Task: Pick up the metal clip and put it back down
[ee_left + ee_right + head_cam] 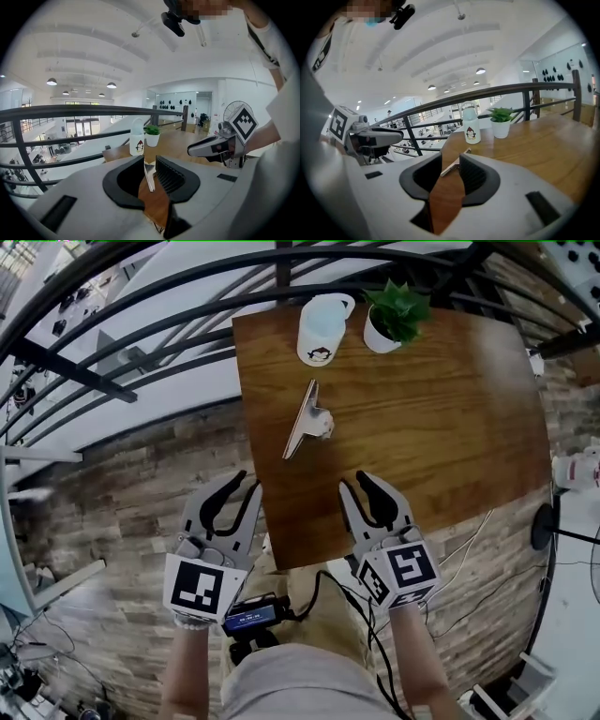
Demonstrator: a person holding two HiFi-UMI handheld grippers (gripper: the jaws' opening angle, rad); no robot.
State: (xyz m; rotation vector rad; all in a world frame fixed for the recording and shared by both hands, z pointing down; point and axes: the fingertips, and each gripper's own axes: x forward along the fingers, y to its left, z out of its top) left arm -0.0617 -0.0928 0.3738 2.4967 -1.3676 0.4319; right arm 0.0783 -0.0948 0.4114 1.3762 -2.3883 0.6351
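The metal clip (307, 420) lies on the wooden table (450, 418), left of its middle, a long silver bar with a handle sticking out to the right. My left gripper (246, 482) hangs near the table's front left corner, open and holding nothing. My right gripper (356, 482) is over the table's front edge, open and holding nothing too. Both point toward the clip and stay short of it. In the left gripper view the clip (148, 171) shows beyond the gap between the jaws. In the right gripper view the clip (453, 165) also lies ahead on the wood.
A white bottle (322, 329) with a penguin print and a small potted plant (394, 315) stand at the table's far edge. A black metal railing (187, 324) curves behind the table. Cables (469, 540) trail over the brick-patterned floor at the right, near a fan base (544, 526).
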